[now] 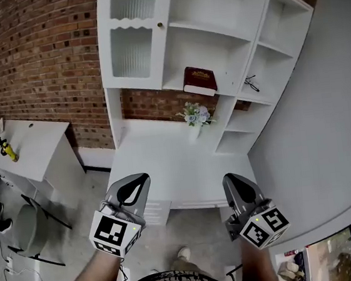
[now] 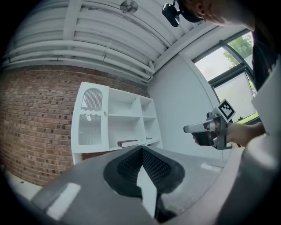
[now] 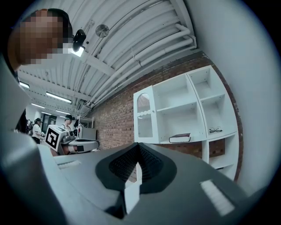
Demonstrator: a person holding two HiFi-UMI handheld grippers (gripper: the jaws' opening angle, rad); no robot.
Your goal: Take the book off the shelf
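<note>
On one white shelf [image 1: 173, 84], one book [image 1: 199, 80], two closed hand-held grippers [image 1: 141, 179] [image 1: 229, 180]

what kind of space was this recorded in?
Probably a lab or studio dressed as a home study: a white shelf unit with a book, a brick wall, and bare industrial ceiling pipes overhead.

So I'm holding both grippers low in the frame, left gripper [image 1: 137, 188] just left of centre and right gripper [image 1: 234, 185] just right of it. Both are pointing up-frame at the white shelf unit [image 1: 210, 7] and hanging well short of it, and the jaws on each are looking pinched together. The dark red book [image 1: 199, 80] is lying flat on a middle shelf, upper centre. Glasses [image 1: 251, 84] are sitting one compartment to its right, and a little flower vase [image 1: 195, 115] is standing on the desk top [image 1: 159, 164] just below.
</note>
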